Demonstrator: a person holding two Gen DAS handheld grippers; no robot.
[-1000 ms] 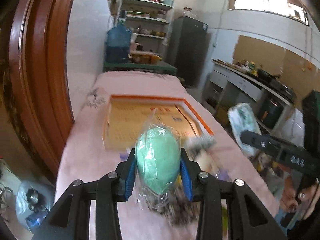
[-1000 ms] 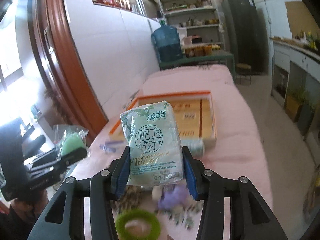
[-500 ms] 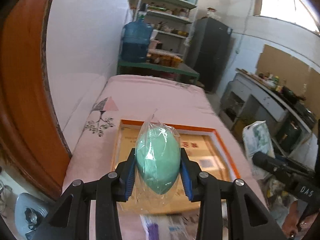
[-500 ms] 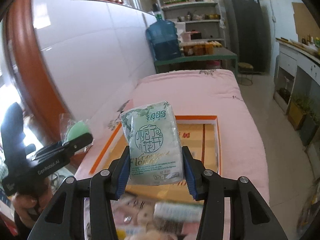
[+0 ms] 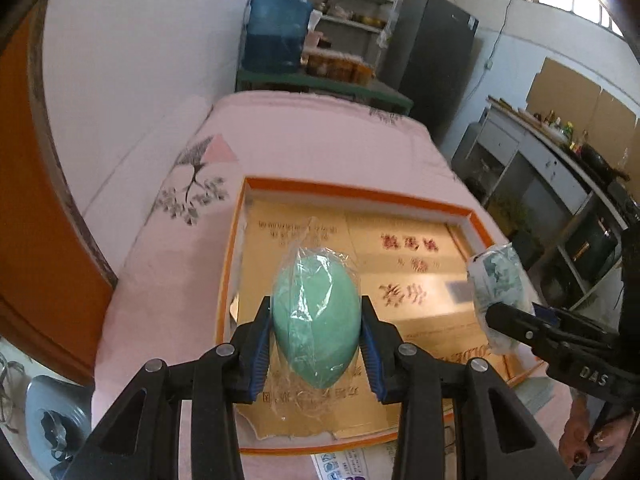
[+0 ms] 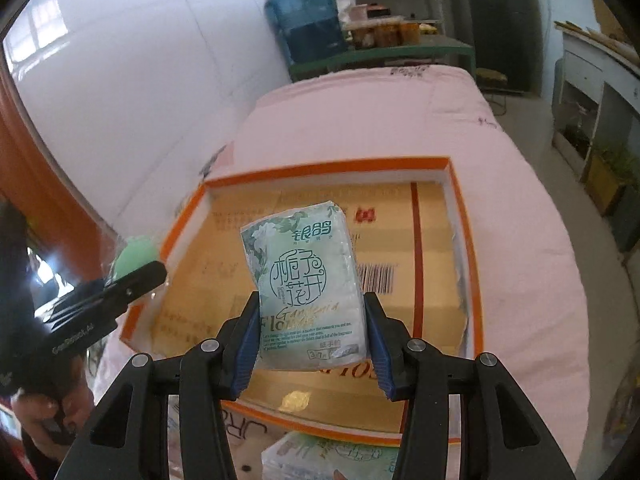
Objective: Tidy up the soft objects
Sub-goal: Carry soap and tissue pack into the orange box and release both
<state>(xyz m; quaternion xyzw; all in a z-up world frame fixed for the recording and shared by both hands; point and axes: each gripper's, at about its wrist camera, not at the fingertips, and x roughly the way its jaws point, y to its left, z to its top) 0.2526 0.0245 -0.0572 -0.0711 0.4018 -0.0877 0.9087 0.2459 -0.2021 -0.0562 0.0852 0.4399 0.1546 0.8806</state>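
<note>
Looking steeply down from close above, side by side, both wrist views sharing the orange-rimmed box (image 5: 352,196) (image 6: 328,166) on pink bedding (image 5: 312,136) (image 6: 520,240).

Crinkled glossy clear film wraps the matt green sponge (image 5: 316,320). The tissue pack (image 6: 308,284) has shiny printed plastic. The tray (image 6: 320,168) is orange-rimmed card lined with dull brown cardboard, on soft matt pink cloth (image 5: 304,136).
</note>
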